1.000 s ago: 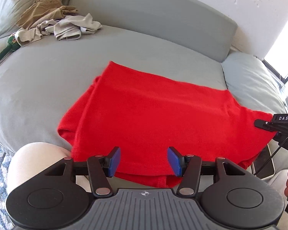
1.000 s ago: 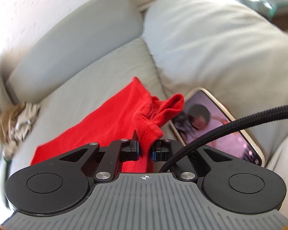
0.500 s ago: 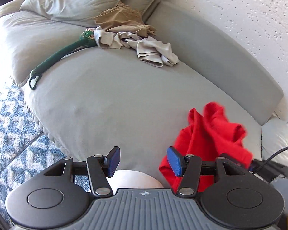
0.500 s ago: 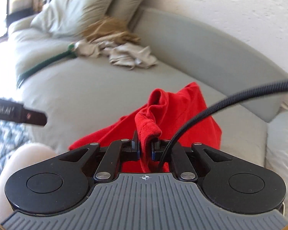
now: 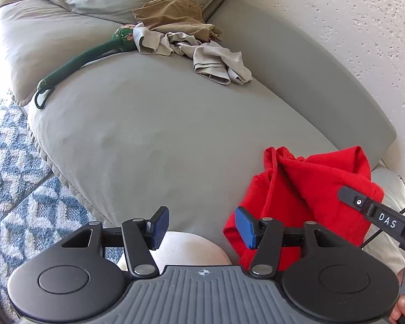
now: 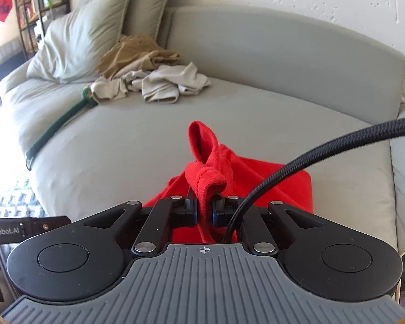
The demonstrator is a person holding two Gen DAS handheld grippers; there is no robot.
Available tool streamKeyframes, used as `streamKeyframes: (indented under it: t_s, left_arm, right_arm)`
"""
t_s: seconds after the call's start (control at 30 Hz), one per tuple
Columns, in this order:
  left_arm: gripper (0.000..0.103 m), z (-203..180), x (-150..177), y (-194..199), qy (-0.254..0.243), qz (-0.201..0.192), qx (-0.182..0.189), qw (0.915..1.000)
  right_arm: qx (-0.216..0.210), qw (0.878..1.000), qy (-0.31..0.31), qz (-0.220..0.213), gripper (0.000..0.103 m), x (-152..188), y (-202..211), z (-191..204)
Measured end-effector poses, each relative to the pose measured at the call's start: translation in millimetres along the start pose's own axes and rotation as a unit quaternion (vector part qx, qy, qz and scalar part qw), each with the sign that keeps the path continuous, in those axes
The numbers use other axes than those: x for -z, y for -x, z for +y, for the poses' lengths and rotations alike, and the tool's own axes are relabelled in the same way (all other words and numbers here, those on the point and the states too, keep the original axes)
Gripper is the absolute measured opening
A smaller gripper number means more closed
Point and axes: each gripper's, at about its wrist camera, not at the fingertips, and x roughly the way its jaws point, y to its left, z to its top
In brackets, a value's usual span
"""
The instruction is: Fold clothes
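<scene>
A red garment [image 5: 318, 189] hangs bunched over the front of the grey sofa seat [image 5: 162, 135], lifted off the cushion. My right gripper [image 6: 205, 212] is shut on a hemmed edge of the red garment [image 6: 210, 178], which folds up over its fingers. My left gripper [image 5: 201, 228] is open and empty, just left of the hanging red cloth, above a bare knee [image 5: 186, 251]. The right gripper's body [image 5: 378, 218] shows at the right of the left wrist view.
A pile of tan and pale grey clothes [image 5: 191, 43] lies at the back of the seat, also seen in the right wrist view [image 6: 154, 75]. A green strap [image 5: 81, 62] lies beside it. Pillows [image 6: 94, 35] stand at the far end. A blue patterned rug [image 5: 10, 178] covers the floor.
The red garment, lying flat a second ago, has been lifted by my right gripper and now hangs bunched. Both grippers have swung left toward the clothes pile. My left gripper stays open.
</scene>
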Motion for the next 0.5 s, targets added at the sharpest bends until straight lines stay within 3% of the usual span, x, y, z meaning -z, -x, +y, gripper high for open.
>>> streamKeyframes:
  t_s: [0.13,0.43,0.5]
  left_arm:
    - [0.053,2,3,-1,0.005,0.002,-0.004,1.0]
    - [0.053,2,3,0,0.01,0.004,-0.017,0.9998]
    - [0.053,1,2,1,0.01,0.003,-0.019,0.9998]
  right_arm:
    - [-0.017,0.999,0.029,-0.013,0.009,5,6,12]
    - [-0.04,0.987,0.153,0.005,0.009,41,4,50]
    - [-0.053,0.983,0.174,0.028,0.017,41,2,54]
